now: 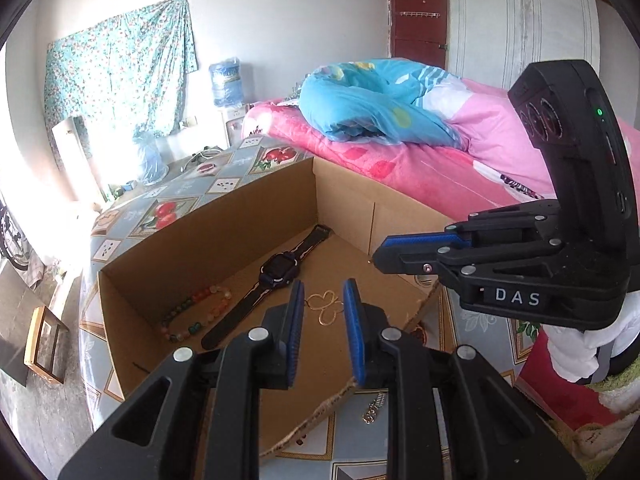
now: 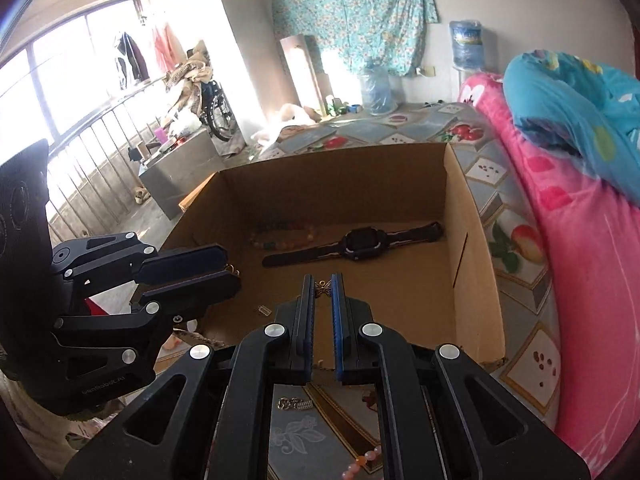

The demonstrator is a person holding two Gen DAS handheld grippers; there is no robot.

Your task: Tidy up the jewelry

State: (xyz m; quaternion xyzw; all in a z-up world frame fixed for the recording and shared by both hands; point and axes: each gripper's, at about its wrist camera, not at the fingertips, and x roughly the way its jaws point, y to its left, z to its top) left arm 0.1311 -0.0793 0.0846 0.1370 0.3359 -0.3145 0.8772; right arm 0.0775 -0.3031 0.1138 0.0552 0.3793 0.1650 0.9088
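An open cardboard box (image 1: 200, 220) lies on the table and also shows in the right wrist view (image 2: 472, 248). In it lie a black watch (image 1: 280, 272), a coloured bead bracelet (image 1: 196, 312) and a thin gold chain (image 1: 326, 308). My left gripper (image 1: 322, 292) is open just above the gold chain. My right gripper (image 2: 322, 282) hangs over the box with narrowly parted jaws around a small bronze butterfly pendant (image 2: 323, 289); whether it grips is unclear. The watch (image 2: 360, 244) and the beads (image 2: 284, 236) lie beyond it.
A small silver charm (image 2: 295, 404) and pink beads (image 2: 360, 462) lie on the patterned tablecloth (image 2: 304, 436) before the box. A bed with pink cover (image 1: 420, 168) and blue quilt stands to the right. The box's front edge is torn (image 1: 320, 412).
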